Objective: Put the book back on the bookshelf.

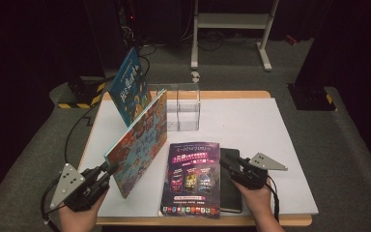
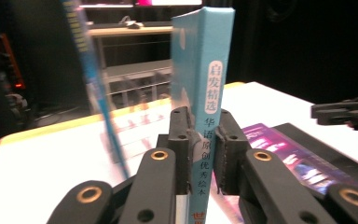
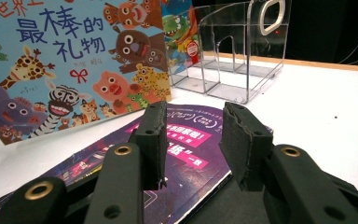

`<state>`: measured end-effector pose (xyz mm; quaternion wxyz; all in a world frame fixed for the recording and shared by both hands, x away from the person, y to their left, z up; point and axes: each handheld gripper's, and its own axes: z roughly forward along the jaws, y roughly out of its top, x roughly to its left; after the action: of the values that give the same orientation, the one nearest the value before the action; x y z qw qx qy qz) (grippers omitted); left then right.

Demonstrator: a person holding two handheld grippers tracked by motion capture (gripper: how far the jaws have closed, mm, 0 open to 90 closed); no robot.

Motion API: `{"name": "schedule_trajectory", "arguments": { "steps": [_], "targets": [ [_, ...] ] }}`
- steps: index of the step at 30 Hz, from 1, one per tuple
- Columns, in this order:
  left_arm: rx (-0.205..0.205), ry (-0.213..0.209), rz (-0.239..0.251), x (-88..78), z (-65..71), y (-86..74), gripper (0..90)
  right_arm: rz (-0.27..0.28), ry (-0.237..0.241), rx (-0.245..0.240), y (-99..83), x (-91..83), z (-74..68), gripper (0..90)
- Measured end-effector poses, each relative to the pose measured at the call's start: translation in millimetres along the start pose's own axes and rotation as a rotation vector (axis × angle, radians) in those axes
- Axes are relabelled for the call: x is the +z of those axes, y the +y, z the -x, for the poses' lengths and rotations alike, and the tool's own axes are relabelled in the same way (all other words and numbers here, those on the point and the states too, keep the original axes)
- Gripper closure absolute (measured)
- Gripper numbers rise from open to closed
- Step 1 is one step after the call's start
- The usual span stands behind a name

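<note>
I am seeing my left gripper (image 2: 201, 154) clamping its black jaws on the spine of a thin, hard-cover picture book with a light blue spine and a cartoon-animal cover (image 2: 204, 84); the pads (image 2: 181, 140) are pressing flat on both sides of it. No thing other than that spine is sitting between them. In the high view the book (image 1: 140, 145) is standing on its lower edge at the left of the white table top (image 1: 251, 121), tilting, with its glossy cover facing right. My right gripper (image 3: 193, 142) is holding its jaws apart, with nothing between the rough, foam-like pads (image 3: 154, 140); it is hovering just over a glossy purple magazine (image 3: 186, 140) lying flat beside a matte black notebook (image 1: 230, 186). Behind them a clear, hard plastic file holder with dividers (image 3: 235, 56) is standing, and a second blue picture book (image 1: 133, 87) is leaning at its left.
</note>
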<state>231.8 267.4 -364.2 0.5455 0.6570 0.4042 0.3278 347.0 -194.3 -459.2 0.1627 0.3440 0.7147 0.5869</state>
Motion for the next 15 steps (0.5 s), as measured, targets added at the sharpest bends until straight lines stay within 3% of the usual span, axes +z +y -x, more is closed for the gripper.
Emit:
{"name": "schedule_trajectory", "arguments": {
  "steps": [6,15],
  "targets": [
    [-0.046,0.005,0.006,-5.6,-17.9,-9.6,80.3,0.002,-0.008,0.002,-0.1,-1.7,1.0,60.2],
    [-0.034,-0.027,0.002,-9.3,-23.5,-16.8,80.0,-0.008,-0.017,0.000,-2.6,-3.7,-0.1,59.3]
  ]
}}
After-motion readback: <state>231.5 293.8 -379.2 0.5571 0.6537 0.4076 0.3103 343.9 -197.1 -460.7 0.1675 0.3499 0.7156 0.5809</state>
